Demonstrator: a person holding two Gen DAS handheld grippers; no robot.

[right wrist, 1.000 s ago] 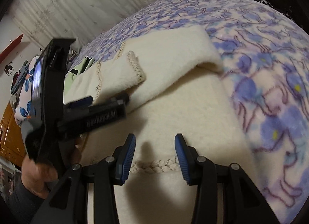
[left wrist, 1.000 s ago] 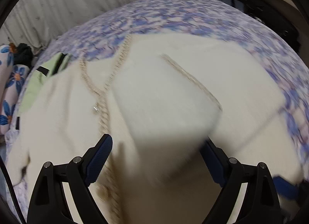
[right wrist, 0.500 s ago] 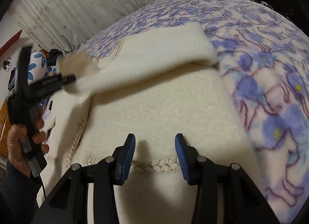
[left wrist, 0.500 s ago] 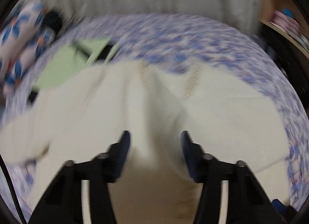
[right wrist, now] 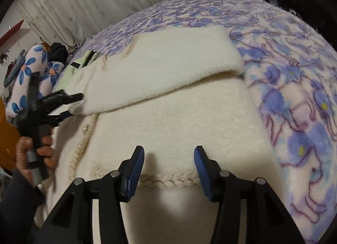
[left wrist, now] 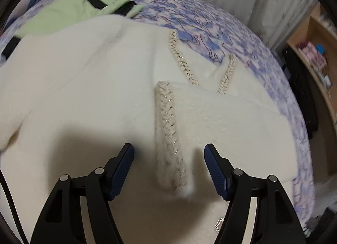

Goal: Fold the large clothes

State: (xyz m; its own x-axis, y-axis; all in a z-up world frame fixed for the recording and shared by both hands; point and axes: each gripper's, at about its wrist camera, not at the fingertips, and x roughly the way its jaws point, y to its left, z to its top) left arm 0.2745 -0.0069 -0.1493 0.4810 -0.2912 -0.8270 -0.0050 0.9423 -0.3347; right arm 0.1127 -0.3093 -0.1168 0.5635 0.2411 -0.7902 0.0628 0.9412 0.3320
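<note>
Since a second ago the sleeve (right wrist: pixel 160 69) has been carried across the cream fleece jacket (right wrist: pixel 174 130) spread on the floral bed (right wrist: pixel 294 58), and the left gripper (left wrist: pixel 168 170), jaws just reopened, straddles the braided cuff (left wrist: pixel 168 130) unpinched, while the right gripper (right wrist: pixel 169 170), half open and just widening, hovers empty over the hem trim (right wrist: pixel 168 182), so the next move is likely the opposite sleeve.

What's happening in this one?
A person with a gripper in each hand is folding a cream fleece jacket with braided trim on a purple floral blanket. One sleeve already lies folded across the body. The left gripper, jaws just reopened, straddles the sleeve's braided cuff without pinching it. The right gripper hovers open at the hem.
</note>
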